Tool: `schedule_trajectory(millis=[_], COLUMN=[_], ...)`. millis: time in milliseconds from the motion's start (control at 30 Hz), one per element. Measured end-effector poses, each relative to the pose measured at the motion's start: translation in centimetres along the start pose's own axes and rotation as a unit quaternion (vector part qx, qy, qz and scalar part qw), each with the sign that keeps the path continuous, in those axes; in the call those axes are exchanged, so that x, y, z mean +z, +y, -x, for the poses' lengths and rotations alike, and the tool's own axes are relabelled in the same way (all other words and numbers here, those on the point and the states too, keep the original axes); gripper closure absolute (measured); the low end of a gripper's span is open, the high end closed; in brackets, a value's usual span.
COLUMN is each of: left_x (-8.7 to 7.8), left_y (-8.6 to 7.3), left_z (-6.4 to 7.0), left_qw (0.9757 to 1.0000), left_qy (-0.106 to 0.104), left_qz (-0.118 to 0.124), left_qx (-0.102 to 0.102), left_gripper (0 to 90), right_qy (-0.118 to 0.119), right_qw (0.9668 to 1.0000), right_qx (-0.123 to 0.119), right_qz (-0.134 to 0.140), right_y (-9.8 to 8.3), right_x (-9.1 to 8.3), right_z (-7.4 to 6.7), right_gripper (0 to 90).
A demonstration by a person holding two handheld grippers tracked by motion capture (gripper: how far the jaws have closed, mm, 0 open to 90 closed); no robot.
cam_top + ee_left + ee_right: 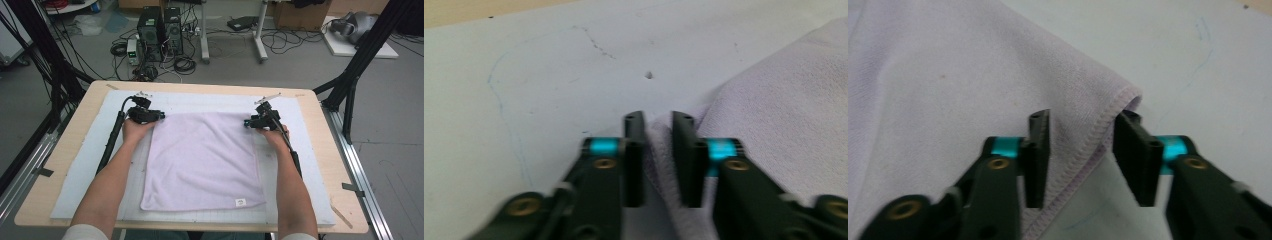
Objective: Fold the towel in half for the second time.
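Observation:
A pale lilac towel [200, 160] lies spread flat on the white mat [310, 150] that covers the wooden table [65, 150]. My left gripper [160, 116] sits at the towel's far left corner. In the left gripper view its jaws [658, 120] stand close together, with a raised fold of the towel [784, 100] pinched between the pads. My right gripper [248, 122] is at the far right corner. In the right gripper view its jaws [1082, 117] straddle the stitched hem of the towel [948, 75], with a gap left beside the right pad.
A small white label [240, 202] marks the towel's near right corner. Black frame posts [360, 55] flank the table on both sides. Computer towers [160, 32] and loose cables lie on the floor beyond the far edge. Bare mat [549, 75] surrounds the towel.

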State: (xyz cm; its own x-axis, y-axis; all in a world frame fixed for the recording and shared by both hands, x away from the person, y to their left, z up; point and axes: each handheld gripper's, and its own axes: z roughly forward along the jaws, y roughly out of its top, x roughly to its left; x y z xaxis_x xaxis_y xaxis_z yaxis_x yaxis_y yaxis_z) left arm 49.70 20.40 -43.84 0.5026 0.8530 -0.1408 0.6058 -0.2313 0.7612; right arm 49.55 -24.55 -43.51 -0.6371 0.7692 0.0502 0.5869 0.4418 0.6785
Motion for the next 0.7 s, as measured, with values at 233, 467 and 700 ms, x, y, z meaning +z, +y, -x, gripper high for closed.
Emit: schedule_trajectory(millis=[233,467,700], left_x=[-1.1,-1.6,-2.5], left_y=[0.5,0.5,0.6], left_z=[-1.1,-1.2,-1.5], left_qw=[0.9973,0.9964,0.9946], left_qy=[0.006,0.000,-0.014], left_qz=[0.038,0.046,0.068], left_qx=[-0.063,-0.072,-0.077], left_gripper=[84.9,84.8,84.8], right_qy=[-0.015,-0.016,-0.010], right_qw=[0.9996,0.9994,0.9987], right_qx=[0.010,0.009,0.011], right_qz=[0.021,0.029,0.049], right_y=[0.0,0.0,-0.4], right_x=[-1.0,-1.8,-2.5], right_z=[0.4,0.6,0.8], right_gripper=[87.2,87.2,87.3])
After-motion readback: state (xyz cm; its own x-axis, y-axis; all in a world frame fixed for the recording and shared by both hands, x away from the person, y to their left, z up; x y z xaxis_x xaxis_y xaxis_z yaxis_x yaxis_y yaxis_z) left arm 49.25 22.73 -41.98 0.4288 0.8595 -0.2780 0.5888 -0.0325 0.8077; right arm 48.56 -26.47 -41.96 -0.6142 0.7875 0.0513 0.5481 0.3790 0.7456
